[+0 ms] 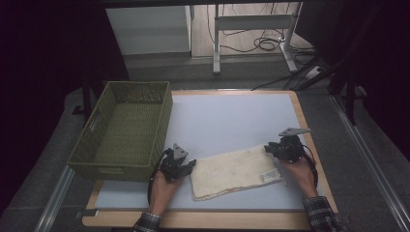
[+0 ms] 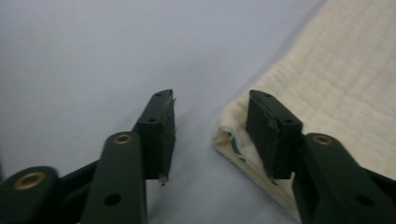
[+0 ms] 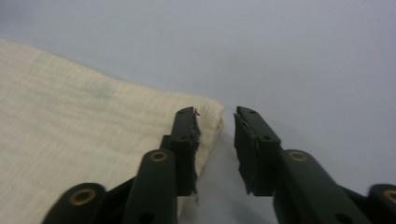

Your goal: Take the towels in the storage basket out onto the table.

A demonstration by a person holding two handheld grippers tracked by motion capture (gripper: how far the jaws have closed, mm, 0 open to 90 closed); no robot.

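**Folded cloth flat on the counter, both sets of jaws released at its ends**

I see the cream cloth (image 1: 234,172) lying folded and flat on the pale counter (image 1: 232,121), close to the near edge and a little right of the middle. Its long side runs roughly along that edge, with the right end angled slightly toward the far side. A small label sits on the cloth close to its near right corner.

I hold the left gripper (image 1: 186,166) at the cloth's left end. In the left gripper view its jaws stand apart. One jaw is over bare counter; the other is over the cloth's (image 2: 336,79) rounded corner. The gap between the jaws holds only counter surface, and no fabric is pinched. I read this gripper as released.

I hold the right gripper (image 1: 269,149) at the far right corner of the cloth. In the right gripper view its jaws are parted by a narrow gap. One jaw lies over the cloth's (image 3: 84,135) corner and the other over bare counter. Nothing is clamped, so this gripper is also released.

A green woven basket (image 1: 104,162) stands along the counter's left edge, just beside the left gripper and apart from the cloth.
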